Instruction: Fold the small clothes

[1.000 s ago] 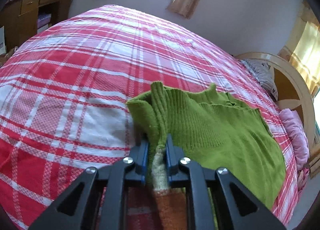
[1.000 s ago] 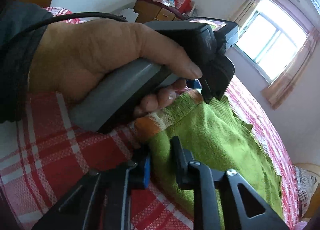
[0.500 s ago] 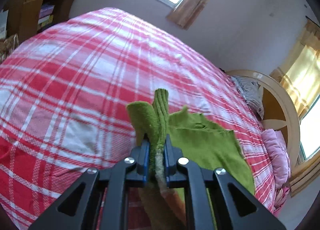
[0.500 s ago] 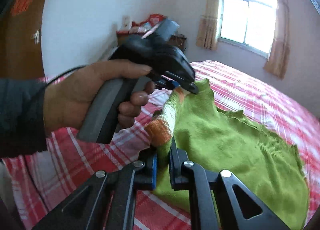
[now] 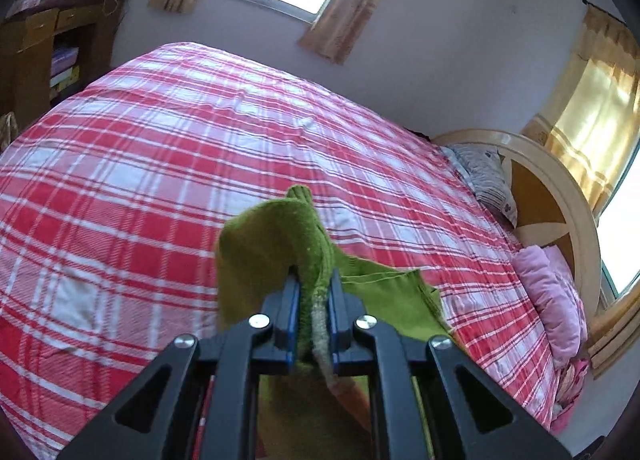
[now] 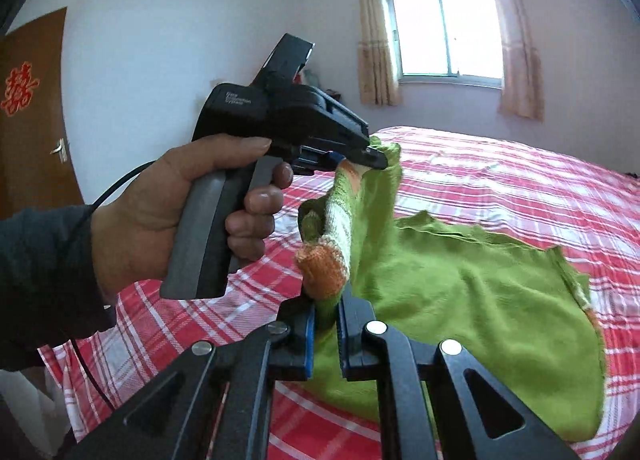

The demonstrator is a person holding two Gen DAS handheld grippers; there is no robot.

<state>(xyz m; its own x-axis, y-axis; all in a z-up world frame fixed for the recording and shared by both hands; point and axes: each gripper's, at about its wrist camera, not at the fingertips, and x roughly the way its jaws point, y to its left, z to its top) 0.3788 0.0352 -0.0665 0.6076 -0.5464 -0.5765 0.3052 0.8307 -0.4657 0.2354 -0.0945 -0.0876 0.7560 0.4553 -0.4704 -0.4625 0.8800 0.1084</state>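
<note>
Both grippers, left (image 6: 370,159) and right (image 6: 325,314), clench the green knit sweater's (image 6: 460,292) striped edge above the plaid bedspread (image 5: 160,163).

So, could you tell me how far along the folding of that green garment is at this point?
Early on. Done: both grippers have pinched the green knit garment at its striped edge. In hand: the left gripper and right gripper hold that edge lifted, the rest trailing on the checked bedspread. Left: no finished fold shows; the edge must be carried over, laid down and smoothed.
</note>
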